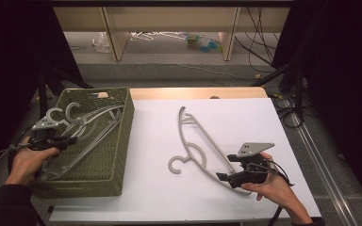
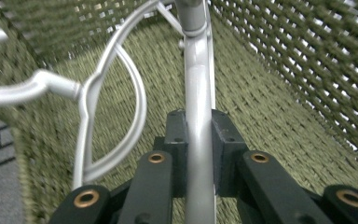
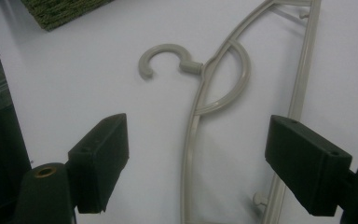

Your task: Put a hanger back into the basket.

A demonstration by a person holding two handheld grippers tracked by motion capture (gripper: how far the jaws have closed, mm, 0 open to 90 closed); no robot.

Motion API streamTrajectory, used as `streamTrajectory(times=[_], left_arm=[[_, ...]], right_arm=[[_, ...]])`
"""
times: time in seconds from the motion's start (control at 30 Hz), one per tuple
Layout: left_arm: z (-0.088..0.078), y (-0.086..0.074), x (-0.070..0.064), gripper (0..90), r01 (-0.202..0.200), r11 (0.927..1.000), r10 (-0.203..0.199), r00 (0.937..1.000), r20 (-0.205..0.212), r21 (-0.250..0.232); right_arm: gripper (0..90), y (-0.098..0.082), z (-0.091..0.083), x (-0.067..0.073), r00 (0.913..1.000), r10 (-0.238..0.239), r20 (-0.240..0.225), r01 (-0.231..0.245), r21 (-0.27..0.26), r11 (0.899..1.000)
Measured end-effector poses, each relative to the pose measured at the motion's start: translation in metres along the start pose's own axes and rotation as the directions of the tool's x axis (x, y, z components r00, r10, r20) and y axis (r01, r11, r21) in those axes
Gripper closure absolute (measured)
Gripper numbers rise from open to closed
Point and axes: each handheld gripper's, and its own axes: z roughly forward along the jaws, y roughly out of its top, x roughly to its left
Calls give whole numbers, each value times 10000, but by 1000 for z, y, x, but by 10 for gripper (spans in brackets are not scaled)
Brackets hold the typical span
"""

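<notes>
Left gripper view: held hanger [image 2: 199, 84] cut off at top and bottom edges; basket weave [image 2: 298, 60] blurred. Right gripper view: grey hanger [image 3: 200, 98] cut off at top and bottom. High view: far floor clutter [image 1: 200, 42] too small to identify.

A: Surface?
B: White table [image 1: 160, 197], wooden strip at its far edge.
A: What's lying on it?
B: Green woven basket [image 1: 118, 141] at the left edge, grey hanger [image 1: 195, 141] flat near the middle-right, well apart from the basket.
</notes>
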Motion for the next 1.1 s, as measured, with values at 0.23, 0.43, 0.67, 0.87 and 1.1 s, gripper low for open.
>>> streamTrajectory(times=[0.23, 0.43, 0.67, 0.87, 1.1], left_arm=[[3, -3, 1, 774, -69, 9987, 91, 9990, -432, 511], [3, -7, 0, 742, 576, 9960, -501, 9929, -1075, 677], [9, -12, 3, 706, 807, 9909, -623, 9843, -1651, 1074], [5, -18, 10, 682, 1374, 9868, -1174, 9717, -2051, 860], [-11, -16, 6, 543, 1707, 9851, -1714, 9610, -2172, -221]], right_arm=[[225, 0, 1, 1, 10000, -22, -14, 22, 68, 10000], [225, 0, 1, 0, 10000, 33, -43, -33, 45, 10000], [226, -1, 0, 0, 10000, 74, -24, -73, 134, 9999], [227, -1, 1, 1, 9999, 97, -28, -97, 119, 9999], [227, 0, 1, 0, 10000, 54, -80, -54, 92, 9999]])
